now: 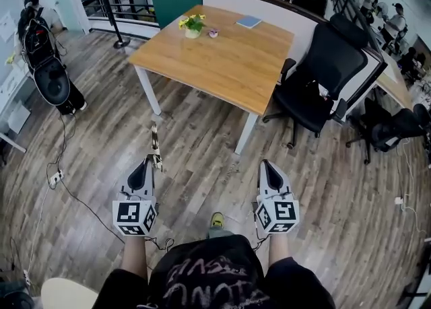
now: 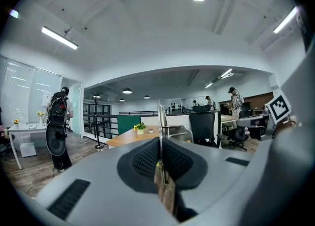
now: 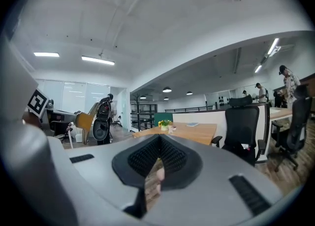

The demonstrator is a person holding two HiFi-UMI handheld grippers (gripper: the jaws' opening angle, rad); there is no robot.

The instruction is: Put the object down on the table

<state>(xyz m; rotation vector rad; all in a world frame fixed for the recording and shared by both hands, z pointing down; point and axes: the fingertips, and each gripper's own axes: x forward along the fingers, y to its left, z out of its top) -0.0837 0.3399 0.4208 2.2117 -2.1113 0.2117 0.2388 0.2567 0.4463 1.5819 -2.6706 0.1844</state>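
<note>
Thin flat object held over the floor, well short of the surface

The left claw (image 1: 151,160) is clenched on a thin flat object (image 1: 155,143), seen edge-on and sticking out past its tips. It is over the wood-plank floor (image 1: 202,146), well apart from the wooden surface (image 1: 229,65) ahead. The right claw (image 1: 267,164) is clenched with nothing between its pads. A stretch of open floor lies between the claws and the surface. A black office chair (image 1: 320,75) stands at the surface's right side and a second one (image 1: 394,129) is farther right. At the far end of the surface are a small pot of yellow flowers (image 1: 192,26), a small pink thing (image 1: 213,33) and a blue notebook (image 1: 248,22). At the left a person (image 1: 44,58) stands with black gear near a dark railing (image 1: 121,1). A cable (image 1: 74,196) trails across the planks.
</note>
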